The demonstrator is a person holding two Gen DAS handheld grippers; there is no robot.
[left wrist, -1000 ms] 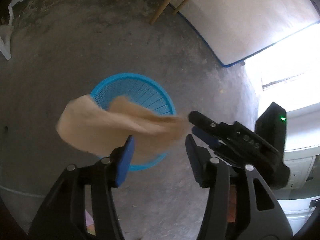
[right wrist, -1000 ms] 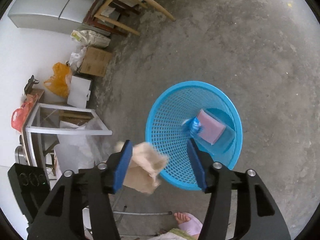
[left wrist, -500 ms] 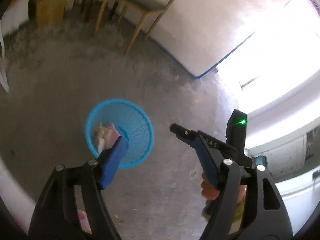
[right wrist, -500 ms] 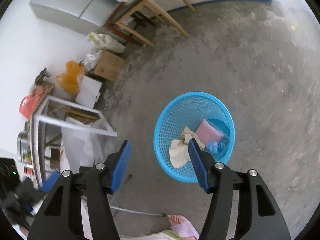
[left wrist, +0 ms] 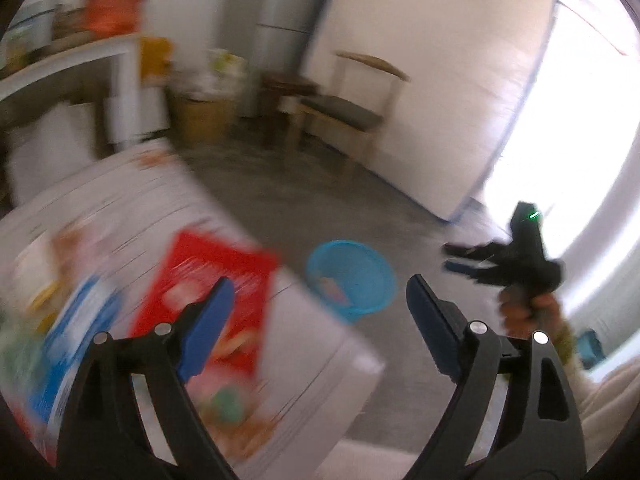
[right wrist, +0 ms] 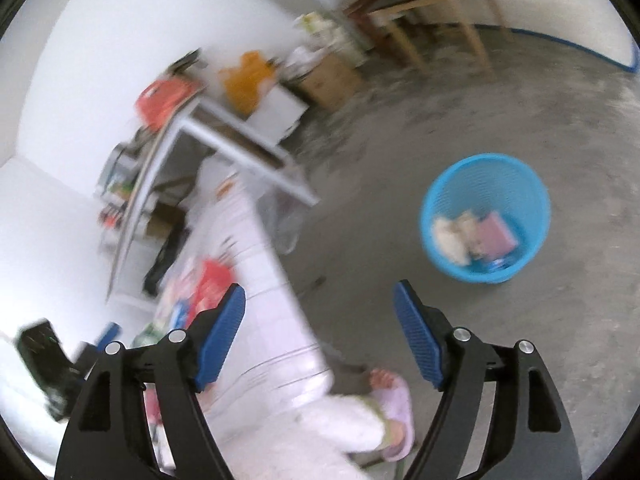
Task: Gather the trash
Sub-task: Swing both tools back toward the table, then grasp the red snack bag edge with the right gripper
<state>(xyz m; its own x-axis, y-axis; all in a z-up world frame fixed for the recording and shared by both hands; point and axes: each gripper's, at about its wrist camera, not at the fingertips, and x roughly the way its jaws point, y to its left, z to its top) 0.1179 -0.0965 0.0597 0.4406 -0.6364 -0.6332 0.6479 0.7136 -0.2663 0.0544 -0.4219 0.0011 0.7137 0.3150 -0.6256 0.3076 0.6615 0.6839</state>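
Both claws read empty on my feed. The left gripper (left wrist: 316,308) has its jaws opening with nothing between the blue pads; the right gripper (right wrist: 320,320) is likewise opening and bare.

The blue basket (right wrist: 486,216) stands on the concrete floor ahead of and to the right of the right claw, well apart from it. From the left claw it sits ahead, just past the gap between the pads. Inside it I see crumpled pale paper (right wrist: 450,236) against the near-left wall and a pink flat packet (right wrist: 498,234) beside it.

Remaining trash lies on the white table (left wrist: 320,344), below and left of the left claw: a red packet (left wrist: 216,280) directly behind the left pad, and a blue-and-white packet (left wrist: 80,332) further left. The left view is heavily blurred, so I cannot tell for certain what these items are; they look like flat printed wrappers.

Handling judgement: such wrappers should be light, thin, flexible and somewhat slick, and lying flat they give little to bite on. I would take the red packet at a free edge or corner near the table rim, pinching across the thickness. Crushing is no concern; slipping out is.
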